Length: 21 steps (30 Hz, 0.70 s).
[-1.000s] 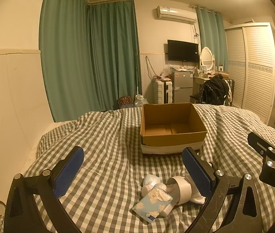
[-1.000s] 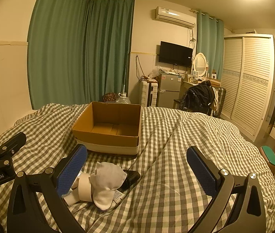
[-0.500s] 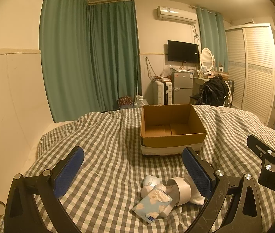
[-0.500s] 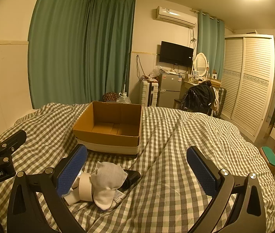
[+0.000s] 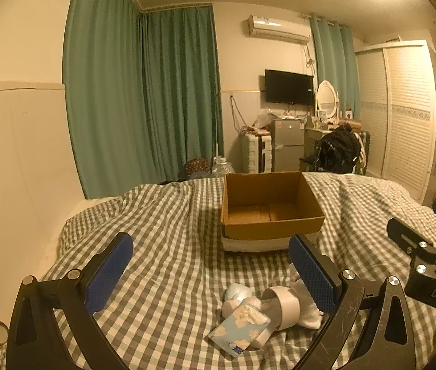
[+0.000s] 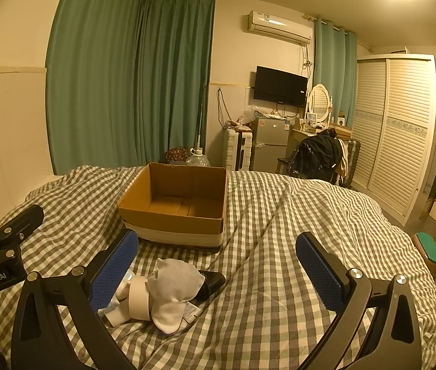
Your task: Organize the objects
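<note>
with your left gripper (image 5: 210,273) and right gripper (image 6: 218,265) both spread wide and empty above the bed, take the soft, light white sock (image 6: 173,289) by its bunched middle from the pile just before the empty cardboard box (image 6: 177,203).
</note>
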Motion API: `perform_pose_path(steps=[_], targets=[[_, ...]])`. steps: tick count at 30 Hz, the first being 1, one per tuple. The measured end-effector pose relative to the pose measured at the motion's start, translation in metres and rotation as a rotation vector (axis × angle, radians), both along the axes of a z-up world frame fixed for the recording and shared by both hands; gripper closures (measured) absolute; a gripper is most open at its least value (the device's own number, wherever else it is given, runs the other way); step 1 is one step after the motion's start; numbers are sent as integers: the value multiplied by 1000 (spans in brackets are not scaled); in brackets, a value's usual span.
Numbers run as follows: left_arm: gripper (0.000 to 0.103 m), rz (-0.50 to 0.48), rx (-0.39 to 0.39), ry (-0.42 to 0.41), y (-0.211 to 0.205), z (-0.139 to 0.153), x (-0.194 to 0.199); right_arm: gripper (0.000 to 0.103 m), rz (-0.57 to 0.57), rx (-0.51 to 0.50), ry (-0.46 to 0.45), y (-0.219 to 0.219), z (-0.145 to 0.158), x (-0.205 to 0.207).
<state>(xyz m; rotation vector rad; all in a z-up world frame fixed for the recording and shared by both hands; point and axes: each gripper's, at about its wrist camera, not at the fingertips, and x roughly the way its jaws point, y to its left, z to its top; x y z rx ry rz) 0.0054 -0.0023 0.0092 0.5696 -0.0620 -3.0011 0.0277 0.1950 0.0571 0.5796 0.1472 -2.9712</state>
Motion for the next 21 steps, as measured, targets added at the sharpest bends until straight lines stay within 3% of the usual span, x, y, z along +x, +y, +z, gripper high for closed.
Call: perform_pose_path(steps=[14, 21], targets=[[0, -9, 28, 10, -3, 7, 6, 1, 27, 12, 57, -7, 19, 17], [0, -2, 9, -107, -4, -20, -15, 1, 23, 17, -23, -9, -1, -1]])
